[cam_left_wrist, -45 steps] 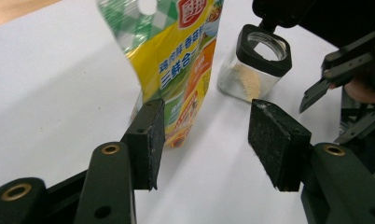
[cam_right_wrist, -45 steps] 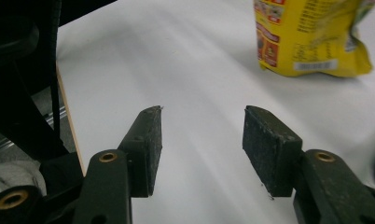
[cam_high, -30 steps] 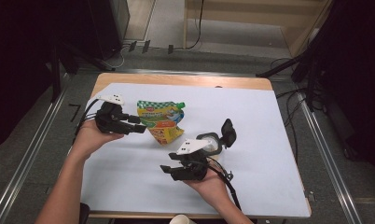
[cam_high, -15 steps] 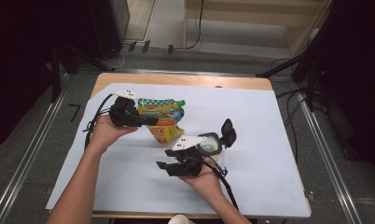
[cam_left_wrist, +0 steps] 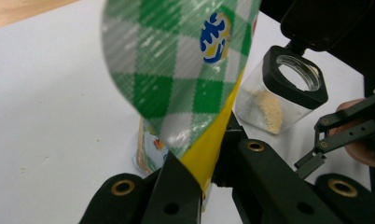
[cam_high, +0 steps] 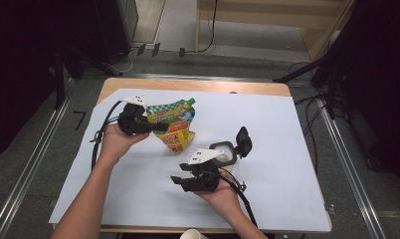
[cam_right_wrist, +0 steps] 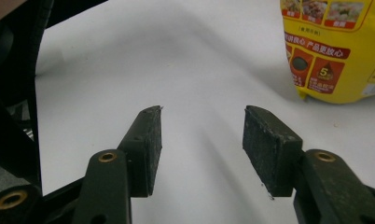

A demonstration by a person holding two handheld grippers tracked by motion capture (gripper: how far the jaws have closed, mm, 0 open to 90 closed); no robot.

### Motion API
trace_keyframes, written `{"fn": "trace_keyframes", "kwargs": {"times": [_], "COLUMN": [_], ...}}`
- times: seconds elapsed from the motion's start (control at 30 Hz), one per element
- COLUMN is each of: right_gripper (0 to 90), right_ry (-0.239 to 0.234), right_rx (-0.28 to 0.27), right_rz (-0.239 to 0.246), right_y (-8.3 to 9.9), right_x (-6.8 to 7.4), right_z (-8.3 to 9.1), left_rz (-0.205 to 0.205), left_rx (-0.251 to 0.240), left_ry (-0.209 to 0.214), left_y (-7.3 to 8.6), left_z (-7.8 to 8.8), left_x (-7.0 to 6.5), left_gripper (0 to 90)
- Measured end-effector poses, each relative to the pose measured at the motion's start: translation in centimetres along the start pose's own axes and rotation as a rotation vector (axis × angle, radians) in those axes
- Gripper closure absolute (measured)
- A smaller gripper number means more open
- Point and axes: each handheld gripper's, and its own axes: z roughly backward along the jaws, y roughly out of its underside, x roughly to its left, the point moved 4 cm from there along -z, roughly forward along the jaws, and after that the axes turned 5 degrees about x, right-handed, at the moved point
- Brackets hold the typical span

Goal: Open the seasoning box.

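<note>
A pouch (cam_high: pixel 177 125) with a green-and-white check top and a yellow printed bottom stands tilted on the white sheet (cam_high: pixel 297 149). My left gripper (cam_high: pixel 160 127) comes at it from the left. Its jaws have just been closing and now pinch the pouch's edge (cam_left_wrist: pixel 185 70), as the left gripper (cam_left_wrist: pixel 202 173) view shows close up. My right gripper (cam_high: pixel 180 182) is held low near the front, pointing left, and its open jaws (cam_right_wrist: pixel 202 140) have bare sheet between them. The pouch's yellow bottom (cam_right_wrist: pixel 335 51) lies beyond them to the right.
A clear jar (cam_high: pixel 224 152) with a black rim and flipped-up black lid (cam_high: pixel 244 141) stands just right of my right hand, with pale grains inside (cam_left_wrist: pixel 269 105). The sheet covers a wooden table (cam_high: pixel 198 85). Cables trail from both grippers. A white cup rim (cam_high: pixel 190 234) sits at the front edge.
My left gripper moved right to the pouch and shut on its edge. The pouch now stands more upright. My right gripper has stayed where it was.
</note>
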Motion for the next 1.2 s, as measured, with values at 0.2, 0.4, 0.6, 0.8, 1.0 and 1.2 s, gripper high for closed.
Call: {"fn": "trace_keyframes", "kwargs": {"times": [0.2,0.4,0.6,0.8,1.0,1.2], "right_gripper": [48.4,48.2,48.2,48.7,58.4,79.8], "right_ry": [0.008,0.020,0.033,0.067,0.105,0.156], "right_rx": [0.004,0.006,0.001,-0.006,-0.020,-0.057], "right_rz": [0.005,0.003,-0.008,-0.028,-0.036,-0.033], "right_y": [0.2,0.3,0.2,0.0,-0.1,-0.2], "right_x": [0.0,0.0,-0.1,-0.3,-0.5,-0.3], "right_z": [-0.2,-0.7,-1.2,-1.8,-2.4,-2.5], "left_rz": [0.006,0.014,0.002,-0.011,-0.012,-0.019], "left_rx": [0.014,0.003,-0.013,-0.026,-0.039,-0.036], "left_ry": [-0.046,-0.010,0.031,0.068,0.097,0.110], "left_y": [-0.6,-0.8,-1.2,-1.7,-1.9,-2.2], "left_z": [1.8,3.5,4.6,5.4,6.1,6.7], "left_x": [-0.6,-1.5,-3.2,-4.9,-6.2,-7.5], "left_gripper": [90.0,90.0,90.0,90.0,90.0,90.0]}}
